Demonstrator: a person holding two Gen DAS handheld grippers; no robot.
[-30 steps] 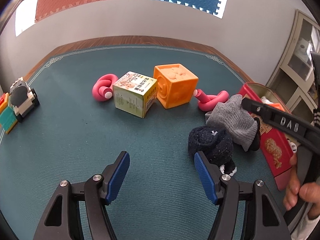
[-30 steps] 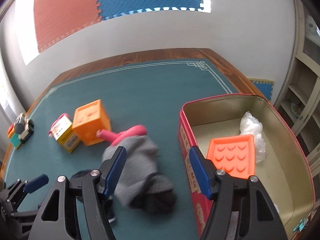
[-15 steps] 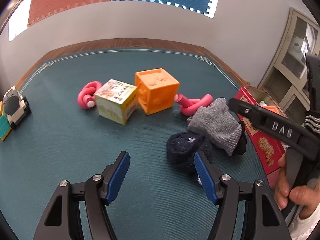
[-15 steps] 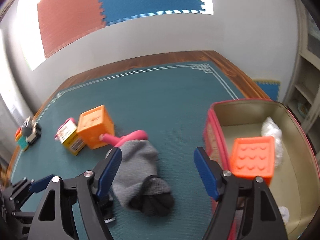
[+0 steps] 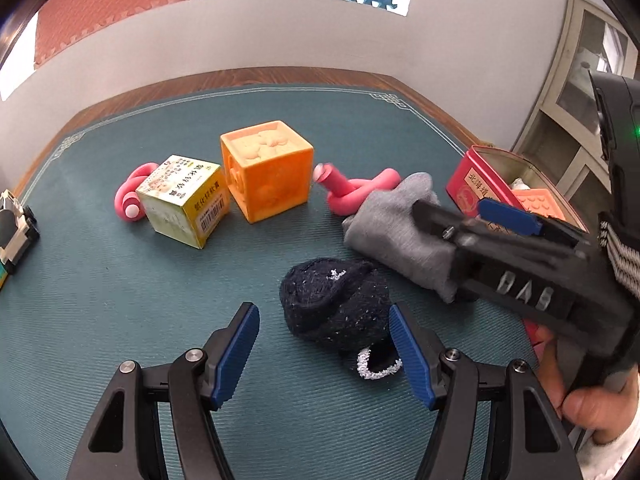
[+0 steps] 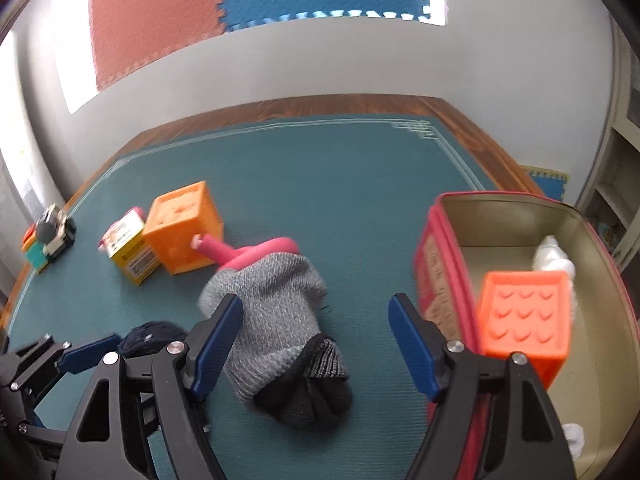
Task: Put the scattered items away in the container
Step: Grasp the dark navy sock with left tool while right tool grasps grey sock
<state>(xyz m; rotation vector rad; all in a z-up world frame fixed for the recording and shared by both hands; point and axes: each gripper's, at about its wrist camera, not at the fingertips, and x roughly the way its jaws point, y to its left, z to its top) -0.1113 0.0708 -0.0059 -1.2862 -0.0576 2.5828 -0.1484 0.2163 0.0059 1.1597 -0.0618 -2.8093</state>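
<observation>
Left wrist view first: we see our left gripper point(image 5: 324, 354) spread wide, gripping nothing, the navy sock point(image 5: 334, 314) lying between its fingers on the table point(image 5: 100, 300). Our right gripper point(image 6: 316, 346) gapes wide too, empty, over the grey sock point(image 6: 276, 312). Just right of that sock stands the red tin point(image 6: 434, 280), holding an orange block point(image 6: 524, 316).
</observation>
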